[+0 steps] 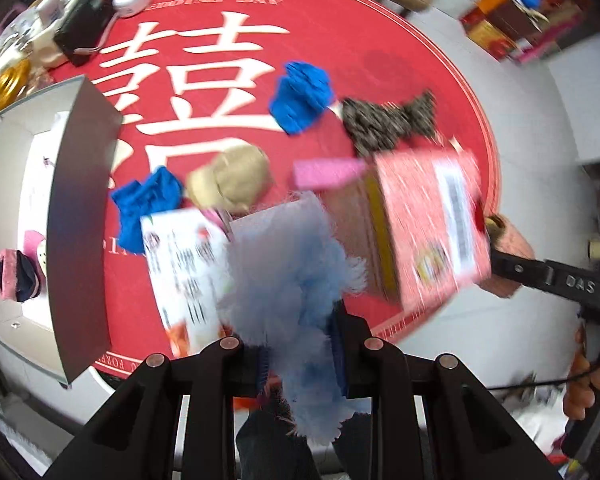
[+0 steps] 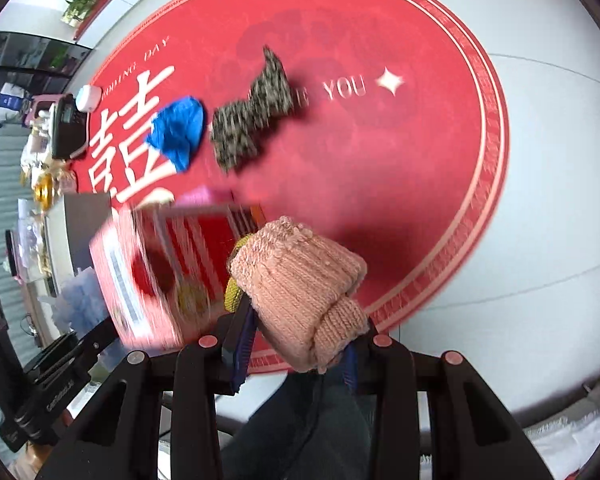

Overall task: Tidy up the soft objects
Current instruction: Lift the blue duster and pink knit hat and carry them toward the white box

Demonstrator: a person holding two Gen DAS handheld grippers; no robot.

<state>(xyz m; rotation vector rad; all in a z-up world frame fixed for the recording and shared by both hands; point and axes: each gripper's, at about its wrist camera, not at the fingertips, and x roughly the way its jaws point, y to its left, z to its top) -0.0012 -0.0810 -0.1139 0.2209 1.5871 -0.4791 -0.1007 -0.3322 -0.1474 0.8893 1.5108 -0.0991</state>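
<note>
The fluffy pale-blue fringed cloth [image 1: 296, 280] is clamped between the pads of the left claw [image 1: 300, 356], its tufts spilling above and below them. The rolled peach knitted hat [image 2: 300, 288] is pinched in the right claw [image 2: 296, 356], bulging past the fingertips.

Just ahead of both claws stands a blurred red cardboard carton [image 1: 428, 224], close against the cloth and the hat. Left of the left claw, an open white box [image 1: 76, 216] with tall walls holds a pink-and-navy bundle [image 1: 16, 276].

Farther ahead on the round red mat [image 2: 420, 152] lie a blue cloth [image 2: 178, 130] and a speckled dark knit piece [image 2: 252, 120]. To the right of the right claw, mat and pale counter [image 2: 560, 200] lie bare to the mat's rim.

The left claw points steeply down; the right tilts forward and down.
</note>
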